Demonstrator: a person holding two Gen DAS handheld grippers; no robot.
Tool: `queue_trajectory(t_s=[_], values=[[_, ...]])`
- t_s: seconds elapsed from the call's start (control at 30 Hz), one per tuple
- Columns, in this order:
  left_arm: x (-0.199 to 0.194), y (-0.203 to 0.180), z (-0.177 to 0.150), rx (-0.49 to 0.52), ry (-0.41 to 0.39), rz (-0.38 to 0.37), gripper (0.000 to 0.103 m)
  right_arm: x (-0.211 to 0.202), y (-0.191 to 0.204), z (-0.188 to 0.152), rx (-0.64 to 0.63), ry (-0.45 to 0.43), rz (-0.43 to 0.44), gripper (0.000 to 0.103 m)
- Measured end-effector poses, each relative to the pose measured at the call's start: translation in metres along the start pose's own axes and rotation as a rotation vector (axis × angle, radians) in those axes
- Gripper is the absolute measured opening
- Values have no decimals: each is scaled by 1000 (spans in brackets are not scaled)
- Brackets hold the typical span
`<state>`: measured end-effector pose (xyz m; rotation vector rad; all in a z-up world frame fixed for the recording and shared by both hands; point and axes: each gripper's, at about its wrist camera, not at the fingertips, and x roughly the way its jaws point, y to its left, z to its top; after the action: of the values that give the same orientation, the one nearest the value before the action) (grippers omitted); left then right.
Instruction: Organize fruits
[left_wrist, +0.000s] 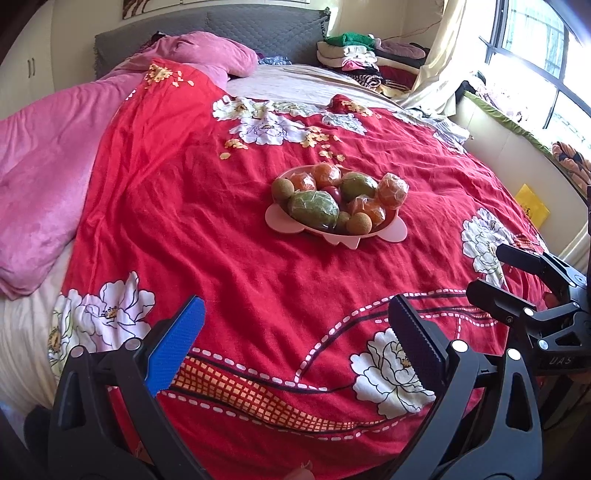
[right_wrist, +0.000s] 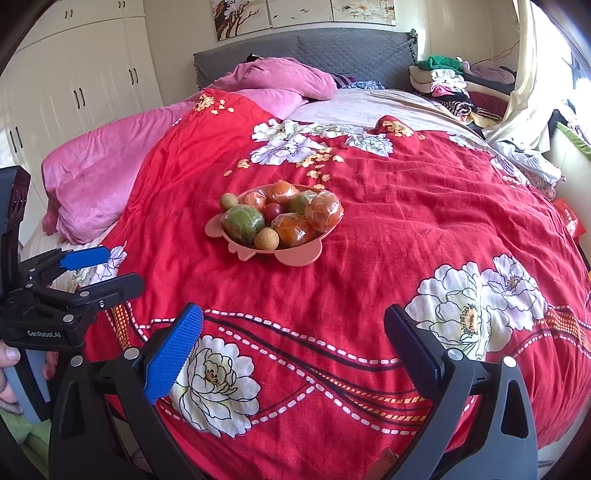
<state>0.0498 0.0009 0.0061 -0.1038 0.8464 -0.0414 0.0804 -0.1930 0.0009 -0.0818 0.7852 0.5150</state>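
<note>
A pink plate (left_wrist: 275, 218) (right_wrist: 295, 258) sits mid-bed on the red floral quilt, heaped with wrapped oranges (left_wrist: 392, 190) (right_wrist: 322, 211), green wrapped fruits (left_wrist: 313, 208) (right_wrist: 242, 221), small brown round fruits (left_wrist: 358, 222) (right_wrist: 266, 238) and a small red fruit (right_wrist: 273, 209). My left gripper (left_wrist: 295, 314) is open and empty, hovering over the quilt near the bed's foot, well short of the plate. My right gripper (right_wrist: 293, 323) is open and empty too, at the same near edge. Each gripper shows in the other's view, the right one (left_wrist: 495, 269) and the left one (right_wrist: 107, 267).
The red quilt (left_wrist: 221, 240) covers most of the bed. A pink blanket (left_wrist: 44, 177) lies on the left, folded clothes (left_wrist: 351, 51) are piled at the back right by the grey headboard, and a window (left_wrist: 535, 48) is on the right. White wardrobes (right_wrist: 74, 74) stand at the left.
</note>
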Motion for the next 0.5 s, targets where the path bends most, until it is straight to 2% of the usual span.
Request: queue_trajectory(t_s=[0.5], values=[[-1, 0, 0, -2, 6, 5, 93, 0, 1, 0, -1, 0, -1, 98]])
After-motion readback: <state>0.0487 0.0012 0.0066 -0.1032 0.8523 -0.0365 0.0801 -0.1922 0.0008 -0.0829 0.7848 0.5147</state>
